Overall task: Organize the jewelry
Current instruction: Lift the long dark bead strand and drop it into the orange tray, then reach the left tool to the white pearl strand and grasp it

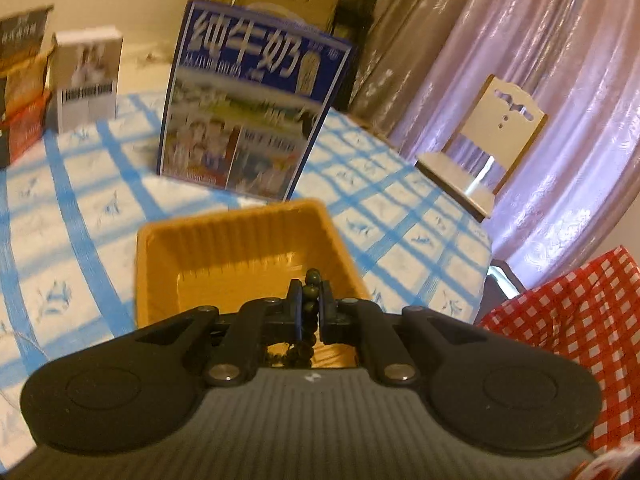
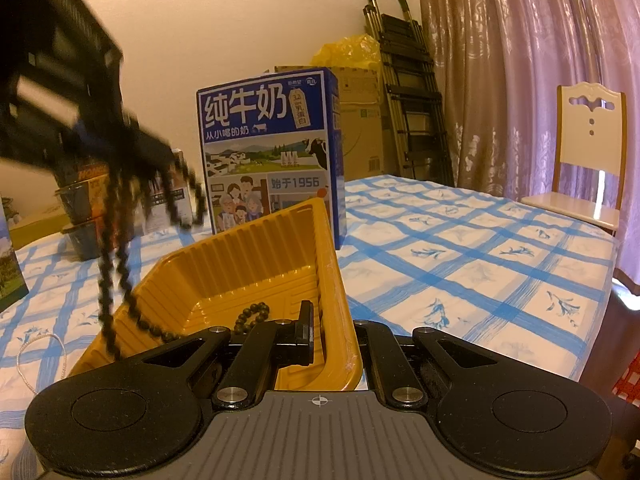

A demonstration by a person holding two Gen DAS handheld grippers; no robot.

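One bead string (image 2: 253, 316) already lies in the yellow tray (image 2: 256, 256). Left gripper (image 1: 311, 304) pinches a long bead necklace (image 2: 116, 264) above it, while right gripper (image 2: 330, 334) clamps the tray's near rim

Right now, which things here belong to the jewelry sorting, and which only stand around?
Part of the job:
- bead necklace in the left gripper
- yellow tray, held by the right gripper
- bead bracelet in the tray

Only standing around:
- milk carton
- chair
- ladder
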